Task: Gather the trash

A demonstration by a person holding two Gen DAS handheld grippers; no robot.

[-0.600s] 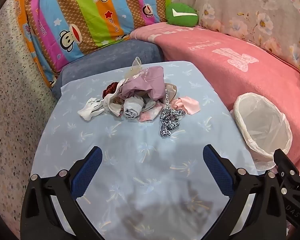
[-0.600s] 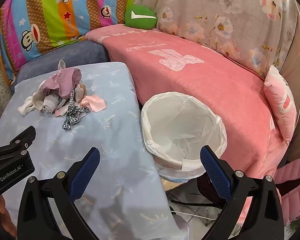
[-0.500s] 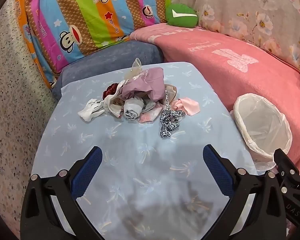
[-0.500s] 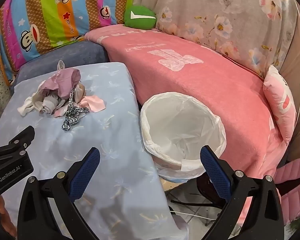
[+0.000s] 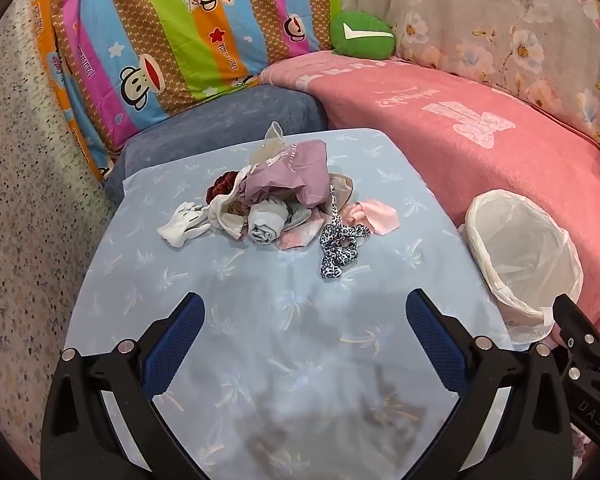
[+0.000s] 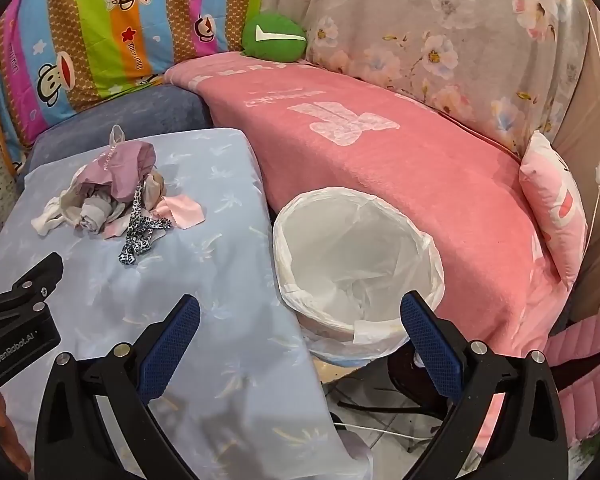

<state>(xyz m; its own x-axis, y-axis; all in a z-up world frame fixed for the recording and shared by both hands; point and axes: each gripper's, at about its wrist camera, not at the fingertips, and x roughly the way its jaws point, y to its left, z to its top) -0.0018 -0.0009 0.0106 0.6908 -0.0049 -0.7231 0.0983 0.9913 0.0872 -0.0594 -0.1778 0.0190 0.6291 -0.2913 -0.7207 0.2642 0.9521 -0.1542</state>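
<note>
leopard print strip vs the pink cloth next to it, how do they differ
The leopard print strip is black-and-white spotted, narrow and twisted into loops; the pink cloth is plain pale pink and lies as a flat sheet. The leopard print strip reaches nearer the camera; the pink cloth sits nearer the lined bin. Both lie on the blue tablecloth at the pile's edge.
</note>
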